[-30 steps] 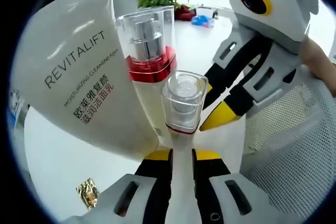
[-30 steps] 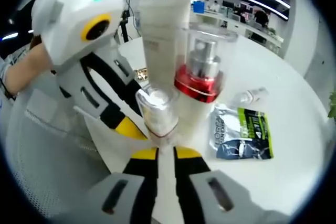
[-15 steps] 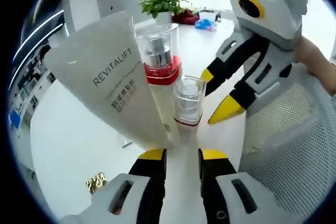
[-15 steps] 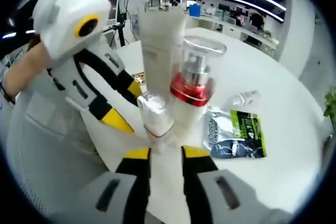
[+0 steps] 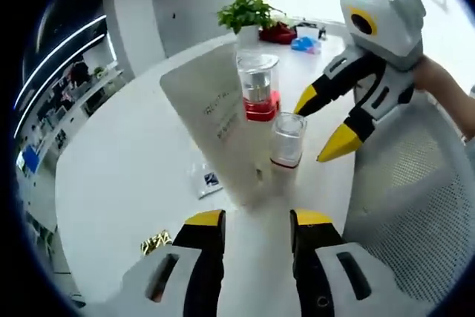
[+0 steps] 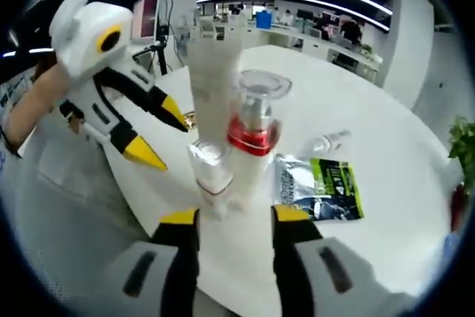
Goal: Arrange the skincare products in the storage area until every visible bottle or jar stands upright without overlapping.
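Three products stand close together on the white table (image 5: 119,154). They are a white Revitalift tube (image 5: 215,124), a tall pump bottle with a red collar (image 5: 258,98) and a small clear-capped bottle (image 5: 287,139). My left gripper (image 5: 257,222) is open just short of them, with nothing between its jaws. The right gripper (image 5: 323,122) comes in from the right, open, beside the small bottle. In the right gripper view the tube (image 6: 211,79), tall bottle (image 6: 252,135) and small bottle (image 6: 211,172) stand ahead of my open right gripper (image 6: 234,217). The left gripper (image 6: 162,139) is to their left.
A white mesh basket (image 5: 415,183) lies next to the bottles, also visible as the mesh basket (image 6: 67,206). A dark sachet (image 6: 319,187) and a small clear vial (image 6: 330,141) lie flat on the table. A gold wrapper (image 5: 156,243) and a potted plant (image 5: 252,12) sit farther off.
Both grippers have drawn back from the cluster and their jaws have spread wider. The small bottle that stood between the jaws now stands free. The three products remain upright.
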Demonstrator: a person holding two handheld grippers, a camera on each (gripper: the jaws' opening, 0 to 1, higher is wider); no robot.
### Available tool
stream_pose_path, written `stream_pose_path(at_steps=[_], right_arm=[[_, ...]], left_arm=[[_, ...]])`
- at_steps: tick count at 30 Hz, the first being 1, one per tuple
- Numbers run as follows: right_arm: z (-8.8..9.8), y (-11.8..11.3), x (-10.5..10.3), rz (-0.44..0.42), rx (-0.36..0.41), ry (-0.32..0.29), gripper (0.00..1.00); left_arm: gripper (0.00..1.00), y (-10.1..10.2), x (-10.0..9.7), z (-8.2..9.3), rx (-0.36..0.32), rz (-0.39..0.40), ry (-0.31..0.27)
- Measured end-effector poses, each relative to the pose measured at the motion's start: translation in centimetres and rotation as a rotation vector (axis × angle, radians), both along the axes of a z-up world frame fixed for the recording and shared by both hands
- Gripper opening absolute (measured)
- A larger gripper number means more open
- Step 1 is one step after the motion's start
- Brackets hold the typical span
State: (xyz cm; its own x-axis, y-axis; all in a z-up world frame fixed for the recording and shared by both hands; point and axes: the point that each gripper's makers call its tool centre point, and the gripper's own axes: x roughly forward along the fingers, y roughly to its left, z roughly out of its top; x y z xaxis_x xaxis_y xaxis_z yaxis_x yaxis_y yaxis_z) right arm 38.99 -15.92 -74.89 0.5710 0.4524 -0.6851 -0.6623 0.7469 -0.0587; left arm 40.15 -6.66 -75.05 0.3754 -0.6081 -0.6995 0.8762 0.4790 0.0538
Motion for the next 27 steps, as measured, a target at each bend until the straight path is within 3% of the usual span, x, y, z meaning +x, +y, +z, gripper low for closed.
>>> stream_pose_path(at_steps=[9,27], right_arm=[[1.6,-0.3,0.1,-0.019,0.008,-0.039,0.52],[3.1,-1.1,0.2,-0.056,0.030,-0.079,0.71]], left_arm=[[0.48,2.4,0.5,1.5,-0.009,0.058,-0.053],[0.65,5.5,0.2,3.5,-0.034,0.135,-0.071]])
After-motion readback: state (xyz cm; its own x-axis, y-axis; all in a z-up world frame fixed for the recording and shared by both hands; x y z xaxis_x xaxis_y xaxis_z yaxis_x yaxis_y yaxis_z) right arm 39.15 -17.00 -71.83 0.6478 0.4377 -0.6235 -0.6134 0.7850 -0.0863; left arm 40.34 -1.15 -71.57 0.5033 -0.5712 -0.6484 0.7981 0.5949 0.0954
